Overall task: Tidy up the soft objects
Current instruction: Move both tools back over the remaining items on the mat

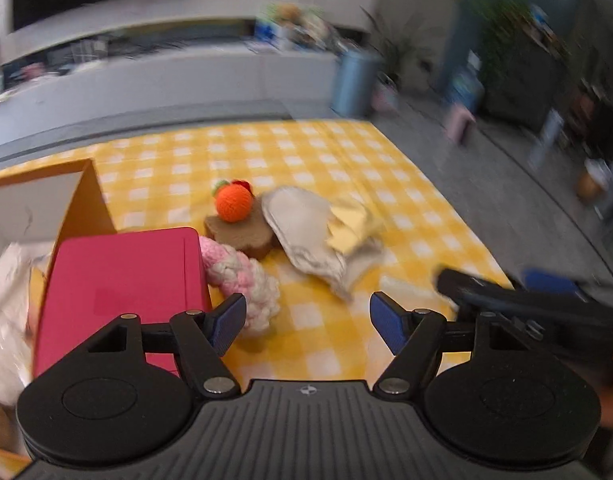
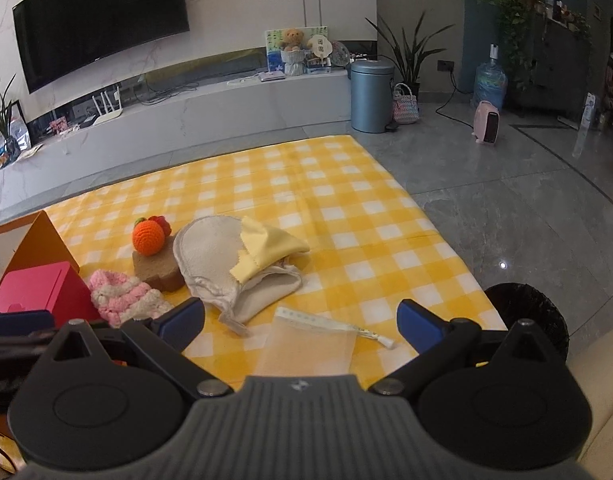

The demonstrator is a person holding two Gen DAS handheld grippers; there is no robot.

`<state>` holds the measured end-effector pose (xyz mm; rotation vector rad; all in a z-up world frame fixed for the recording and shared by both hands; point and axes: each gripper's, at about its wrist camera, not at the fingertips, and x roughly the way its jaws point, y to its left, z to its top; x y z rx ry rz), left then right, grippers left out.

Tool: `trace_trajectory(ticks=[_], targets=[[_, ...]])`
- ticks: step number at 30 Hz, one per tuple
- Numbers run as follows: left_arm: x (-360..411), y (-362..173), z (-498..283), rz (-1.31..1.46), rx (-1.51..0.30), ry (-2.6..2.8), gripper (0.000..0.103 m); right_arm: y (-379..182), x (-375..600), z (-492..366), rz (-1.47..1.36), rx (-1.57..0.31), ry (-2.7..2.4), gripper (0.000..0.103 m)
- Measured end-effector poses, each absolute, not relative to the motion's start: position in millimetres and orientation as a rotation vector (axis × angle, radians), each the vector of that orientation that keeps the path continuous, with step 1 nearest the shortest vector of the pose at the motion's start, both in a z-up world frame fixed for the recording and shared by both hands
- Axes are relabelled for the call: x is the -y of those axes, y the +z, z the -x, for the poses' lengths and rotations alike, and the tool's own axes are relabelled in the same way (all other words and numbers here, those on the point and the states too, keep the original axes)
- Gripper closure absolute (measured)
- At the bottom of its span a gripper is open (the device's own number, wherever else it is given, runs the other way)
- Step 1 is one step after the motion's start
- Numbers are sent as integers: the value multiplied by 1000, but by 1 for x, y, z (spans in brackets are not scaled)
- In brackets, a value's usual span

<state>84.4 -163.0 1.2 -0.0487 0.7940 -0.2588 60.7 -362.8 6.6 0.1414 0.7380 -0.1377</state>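
On the yellow checked cloth (image 2: 346,216) lies a heap of soft things. An orange crocheted ball (image 2: 148,239) rests on a brown bread-shaped sponge (image 2: 156,270). Beside them are a white cloth pouch (image 2: 214,264) with a yellow cloth (image 2: 266,248) on it, and a pink-and-white knitted piece (image 2: 122,298). A small mesh bag (image 2: 310,348) lies nearest. My right gripper (image 2: 302,320) hovers open over the mesh bag, holding nothing. My left gripper (image 1: 306,316) is open and empty near the knitted piece (image 1: 242,276), with the ball (image 1: 233,203) and pouch (image 1: 302,232) beyond.
A pink box (image 1: 122,280) sits at the left inside an orange carton (image 1: 86,196), with a white plastic bag (image 1: 6,300) beside it. The right gripper (image 1: 506,296) crosses the left wrist view. A black round object (image 2: 526,312) stands off the cloth's right edge on grey floor.
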Motion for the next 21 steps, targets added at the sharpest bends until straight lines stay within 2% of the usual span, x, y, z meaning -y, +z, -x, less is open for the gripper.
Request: trace_trajectory(ticks=[7,13,21], targets=[[196,-26,-87,80,-679,17,20,2,405,-45,-194,-747,-301,3],[228,-48,-100,-20,-634,267,21,-4,417,-43,-229,-761,-321,3],[229,-45,-106,97,-593,436,20,-6,409,-47,-186,-779,-327,3]])
